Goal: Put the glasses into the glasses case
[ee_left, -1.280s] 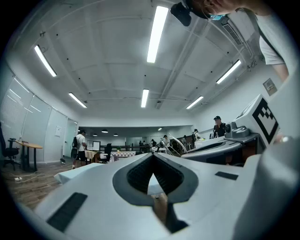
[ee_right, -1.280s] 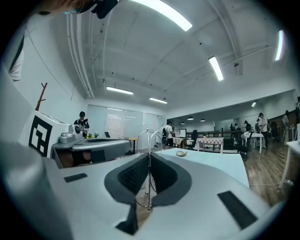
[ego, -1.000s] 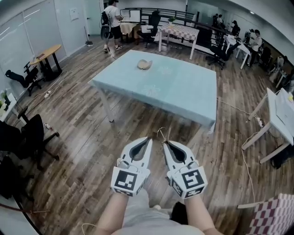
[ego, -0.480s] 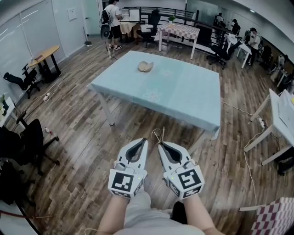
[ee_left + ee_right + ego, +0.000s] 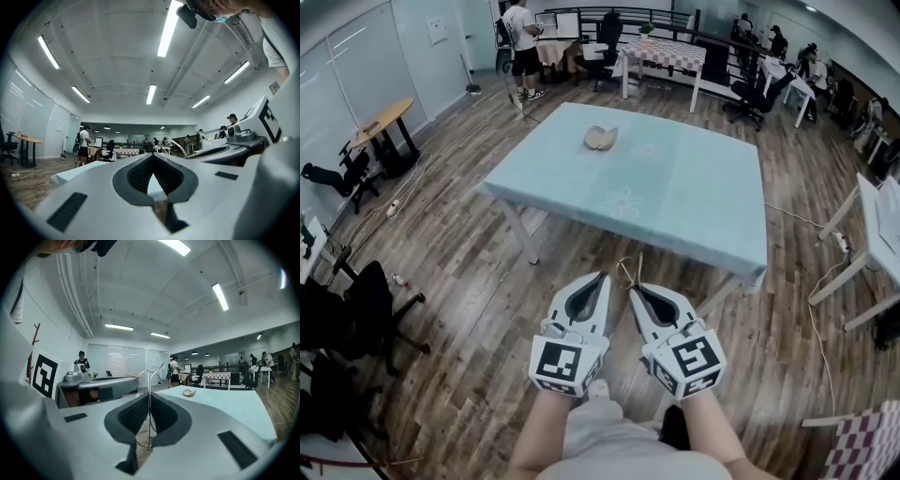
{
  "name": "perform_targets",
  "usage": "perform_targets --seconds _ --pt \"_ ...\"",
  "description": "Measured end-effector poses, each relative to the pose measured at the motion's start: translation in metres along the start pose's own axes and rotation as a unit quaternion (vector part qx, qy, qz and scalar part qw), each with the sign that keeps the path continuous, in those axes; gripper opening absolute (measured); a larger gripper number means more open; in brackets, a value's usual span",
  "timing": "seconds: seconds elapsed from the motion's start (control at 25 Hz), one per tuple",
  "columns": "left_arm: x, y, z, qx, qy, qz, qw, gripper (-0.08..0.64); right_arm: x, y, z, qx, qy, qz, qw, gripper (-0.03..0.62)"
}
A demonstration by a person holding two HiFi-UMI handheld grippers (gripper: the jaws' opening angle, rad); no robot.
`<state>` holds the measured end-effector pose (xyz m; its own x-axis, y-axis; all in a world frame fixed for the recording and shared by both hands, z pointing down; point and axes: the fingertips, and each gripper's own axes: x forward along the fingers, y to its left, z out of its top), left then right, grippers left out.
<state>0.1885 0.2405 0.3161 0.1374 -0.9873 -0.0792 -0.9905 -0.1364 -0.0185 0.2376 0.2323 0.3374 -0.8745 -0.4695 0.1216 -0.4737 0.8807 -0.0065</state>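
The glasses case [image 5: 599, 138] lies open, tan and shell-shaped, at the far side of a light blue table [image 5: 675, 197]; it also shows small in the right gripper view [image 5: 189, 393]. My right gripper [image 5: 635, 289] is shut on the thin wire-framed glasses [image 5: 626, 267], whose wire runs up between the pads [image 5: 149, 380]. Beside it, my left gripper [image 5: 605, 277] has its tips together [image 5: 151, 157] with nothing between them. Both grippers are held level over the wooden floor, short of the table's near edge.
Black office chairs [image 5: 356, 300] stand at the left. A white table [image 5: 877, 234] and floor cables are at the right. A person [image 5: 520, 37] stands far back near a checked table [image 5: 661, 58]. Wooden floor lies between me and the blue table.
Both grippers have moved forward together, and the blue table with the case has come closer in the head view. The grip on the glasses is unchanged.
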Motion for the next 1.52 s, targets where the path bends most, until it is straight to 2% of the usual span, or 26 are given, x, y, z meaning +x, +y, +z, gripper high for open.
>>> perform_targets --seconds 0.52,1.04,1.52 --pt "0.037 0.065 -0.01 -0.008 -0.003 -0.019 0.9998 0.008 0.077 -0.011 0.007 0.001 0.0 -0.013 1.0 0.02" --pt "0.057 0.104 -0.026 -0.04 -0.001 -0.011 0.9992 0.008 0.113 -0.019 0.001 -0.011 0.032 -0.014 0.999 0.02" --pt "0.102 0.156 -0.037 -0.029 0.008 0.006 0.9995 0.008 0.178 -0.051 -0.002 -0.001 0.035 -0.001 0.999 0.02"
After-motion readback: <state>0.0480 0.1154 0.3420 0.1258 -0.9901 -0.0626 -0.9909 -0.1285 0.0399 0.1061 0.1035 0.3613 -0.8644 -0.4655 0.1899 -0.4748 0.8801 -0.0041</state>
